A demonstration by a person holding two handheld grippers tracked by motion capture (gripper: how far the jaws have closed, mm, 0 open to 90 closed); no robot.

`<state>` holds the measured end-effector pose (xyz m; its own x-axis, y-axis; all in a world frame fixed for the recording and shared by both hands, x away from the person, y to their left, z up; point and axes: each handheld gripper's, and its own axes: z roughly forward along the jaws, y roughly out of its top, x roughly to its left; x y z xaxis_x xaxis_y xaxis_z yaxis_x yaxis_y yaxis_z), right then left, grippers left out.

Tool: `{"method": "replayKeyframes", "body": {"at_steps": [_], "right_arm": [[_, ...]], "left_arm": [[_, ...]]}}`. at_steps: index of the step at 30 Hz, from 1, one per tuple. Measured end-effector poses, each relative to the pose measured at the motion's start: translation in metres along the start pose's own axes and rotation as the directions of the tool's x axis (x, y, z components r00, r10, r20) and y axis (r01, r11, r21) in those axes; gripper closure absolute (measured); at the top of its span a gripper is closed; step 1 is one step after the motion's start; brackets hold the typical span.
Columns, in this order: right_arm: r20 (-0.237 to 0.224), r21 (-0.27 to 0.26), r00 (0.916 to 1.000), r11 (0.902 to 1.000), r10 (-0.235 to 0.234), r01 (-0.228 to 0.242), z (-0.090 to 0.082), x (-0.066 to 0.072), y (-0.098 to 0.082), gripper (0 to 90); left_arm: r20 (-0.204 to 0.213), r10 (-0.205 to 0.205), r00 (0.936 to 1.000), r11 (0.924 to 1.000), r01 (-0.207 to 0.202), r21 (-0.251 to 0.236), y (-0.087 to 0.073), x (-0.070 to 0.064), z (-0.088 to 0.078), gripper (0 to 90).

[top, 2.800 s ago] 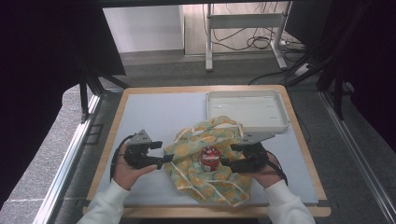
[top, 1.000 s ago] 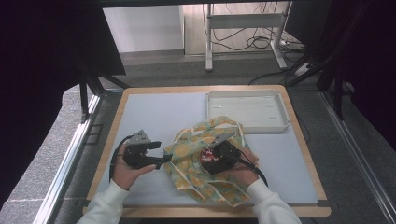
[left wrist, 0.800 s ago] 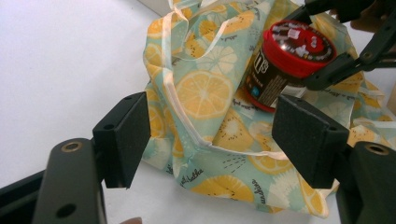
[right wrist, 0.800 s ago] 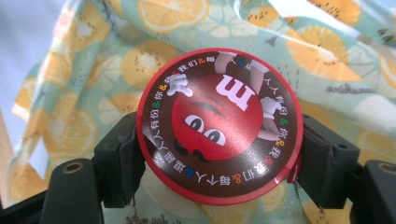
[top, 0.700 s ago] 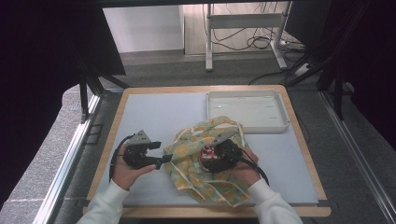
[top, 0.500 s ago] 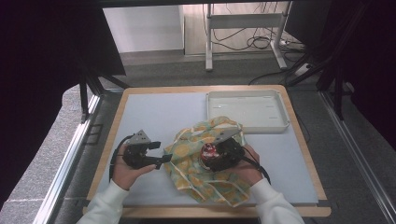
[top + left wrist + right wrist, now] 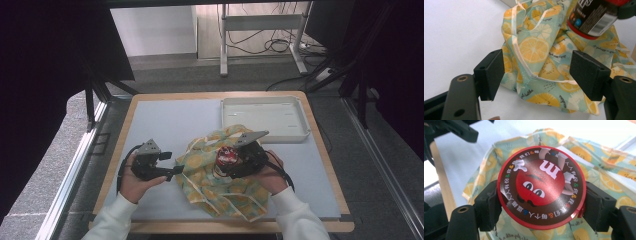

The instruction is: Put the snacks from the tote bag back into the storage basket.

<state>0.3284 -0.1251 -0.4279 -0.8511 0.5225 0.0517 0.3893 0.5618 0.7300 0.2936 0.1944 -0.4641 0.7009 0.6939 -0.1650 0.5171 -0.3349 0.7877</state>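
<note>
While clamping the candy tub [image 7: 541,187], right gripper [image 7: 239,161] raised, level.

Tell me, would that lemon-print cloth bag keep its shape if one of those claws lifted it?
Probably not. The cloth bag lies crumpled in soft folds on the table, so it would likely sag and drape. Its thin drawstrings look loose and may dangle or snag. It seems light, so a push would probably bunch it rather than slide it whole.

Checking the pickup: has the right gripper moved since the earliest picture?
Yes. The right gripper has shifted left, away from the table's right edge, over the cloth bag, holding the red-lidded tub.
</note>
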Motion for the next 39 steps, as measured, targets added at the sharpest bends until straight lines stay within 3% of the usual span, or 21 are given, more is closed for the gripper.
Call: {"method": "replayKeyframes", "body": {"at_steps": [10, 39], "right_arm": [[0.011, -0.003, 0.9998, 0.9999, -0.016, 0.016, -0.009, -0.005, 0.016, 25.7], [0.056, -0.031, 0.9983, 0.9994, 0.015, -0.013, -0.019, -0.027, 0.036, 25.7]], "left_arm": [[0.001, -0.005, 1.0, 1.0, 0.005, 0.003, -0.001, 0.001, 0.001, 28.4], [0.01, 0.008, 0.9999, 1.0, -0.008, 0.005, 0.0, 0.001, 0.0, 28.3]]}}
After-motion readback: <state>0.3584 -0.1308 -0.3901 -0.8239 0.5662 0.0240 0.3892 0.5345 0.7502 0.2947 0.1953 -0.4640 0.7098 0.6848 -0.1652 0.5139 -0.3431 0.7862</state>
